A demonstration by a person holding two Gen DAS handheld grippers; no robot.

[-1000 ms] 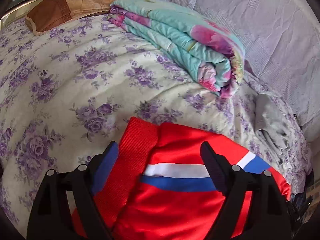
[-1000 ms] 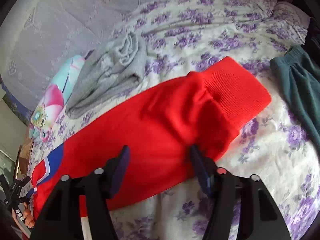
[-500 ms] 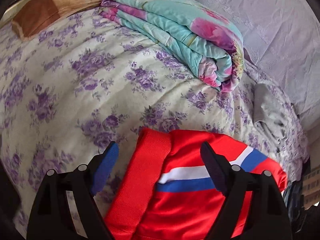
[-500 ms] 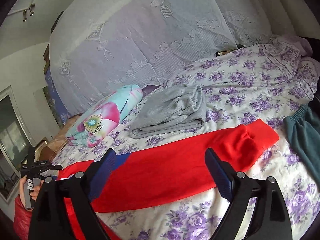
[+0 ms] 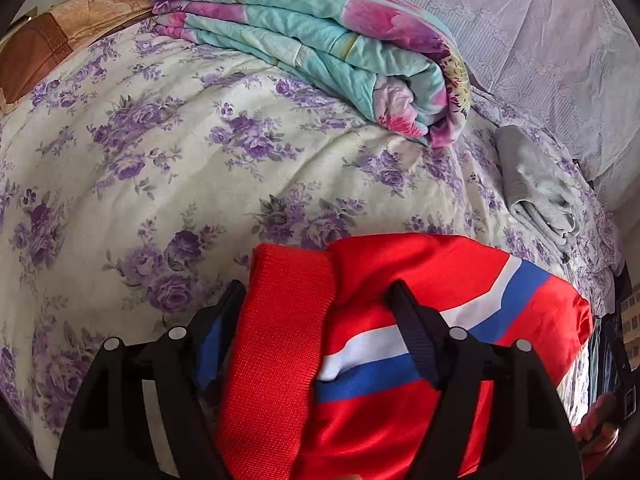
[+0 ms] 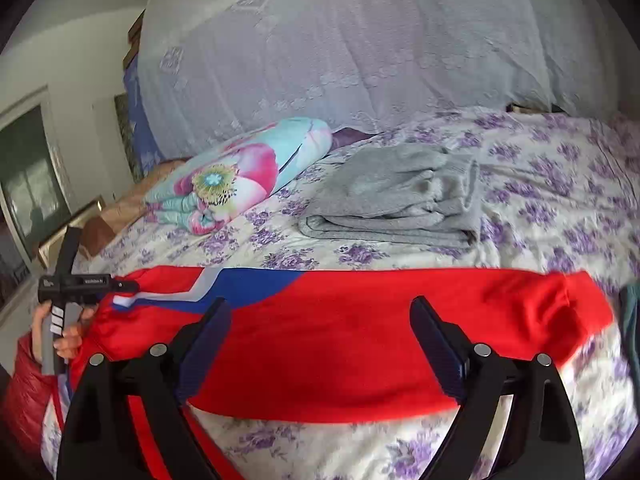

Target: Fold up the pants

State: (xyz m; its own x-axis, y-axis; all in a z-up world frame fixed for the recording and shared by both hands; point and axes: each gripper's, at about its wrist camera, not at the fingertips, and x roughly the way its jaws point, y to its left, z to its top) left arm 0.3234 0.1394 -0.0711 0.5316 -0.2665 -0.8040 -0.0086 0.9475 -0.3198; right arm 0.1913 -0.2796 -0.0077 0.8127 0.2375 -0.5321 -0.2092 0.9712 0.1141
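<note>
The red pants [image 6: 352, 340] lie stretched in a long band across the near part of the bed [image 6: 560, 184], with one cuffed end toward the right side and the blue-and-white striped part [image 6: 240, 284] toward the left edge. Beyond them the flowered sheet is open and bare up to a folded grey garment [image 6: 400, 204] and a rolled flowered quilt [image 6: 236, 176], both lying farther back toward the curtained far edge. A dark green cloth [image 6: 632, 320] is cut off at the right edge of the bed.

The right gripper [image 6: 320, 344] hangs above the middle of the pants, its fingers spread wide and pinching nothing. The left gripper [image 5: 316, 320] sits low over the folded end — its fingers are closing, with the ribbed red band [image 5: 280, 340] and the striped fabric [image 5: 368, 360] between them. The left finger [image 5: 218, 332] lies partly behind the band, so I cannot tell whether the pads already press the cloth.

In the right wrist view a hand [image 6: 68, 336] in a red sleeve holds the left gripper's handle at the left edge of the bed. At the lower right of the left wrist view, part of a hand shows, mostly cut off. A brown pillow [image 5: 60, 28] lies at the far left corner.
</note>
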